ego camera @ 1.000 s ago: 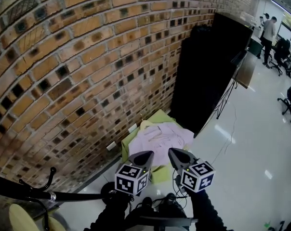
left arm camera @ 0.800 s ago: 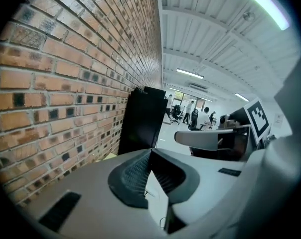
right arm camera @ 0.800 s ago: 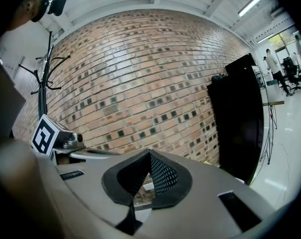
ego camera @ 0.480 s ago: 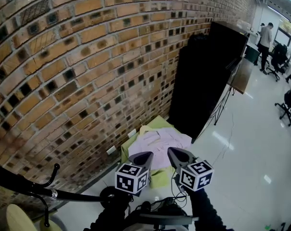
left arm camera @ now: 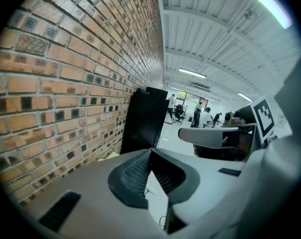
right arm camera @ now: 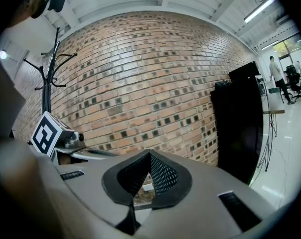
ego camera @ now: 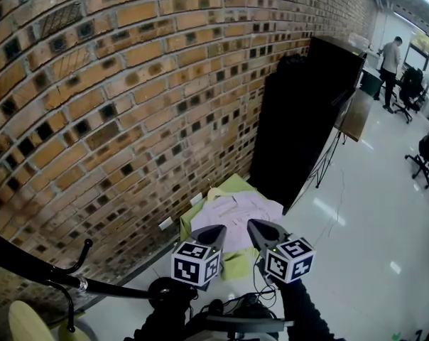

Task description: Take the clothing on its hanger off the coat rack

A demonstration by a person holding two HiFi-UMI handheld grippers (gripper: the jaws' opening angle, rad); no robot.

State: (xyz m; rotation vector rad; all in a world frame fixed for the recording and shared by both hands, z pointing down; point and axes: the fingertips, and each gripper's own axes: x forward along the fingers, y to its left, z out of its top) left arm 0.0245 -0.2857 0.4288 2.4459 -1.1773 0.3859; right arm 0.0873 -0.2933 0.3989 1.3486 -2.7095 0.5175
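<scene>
The black coat rack (right arm camera: 43,86) stands at the left of the right gripper view, its curved hooks bare against the brick wall. In the head view only its pole (ego camera: 30,270) and one hook (ego camera: 79,253) show at the lower left. No hanger or hanging garment is in view. A pale lilac garment (ego camera: 237,212) lies in a heap on green cloth on the floor by the wall. My left gripper (ego camera: 216,230) and right gripper (ego camera: 256,227) hover side by side above that heap. Both are shut and empty, with the left gripper's (left arm camera: 150,151) and the right gripper's (right arm camera: 150,154) pads meeting at the tips.
A tall black cabinet (ego camera: 303,119) stands against the brick wall (ego camera: 129,105) to the right of the heap. A stand with thin legs (ego camera: 335,144) leans beside it. People and office chairs (ego camera: 395,52) are far off at the right. A pale round object (ego camera: 26,322) sits by the rack.
The head view has shifted slightly, so the wall and cabinet sit a little differently in frame. Both grippers keep their place and stay shut.
</scene>
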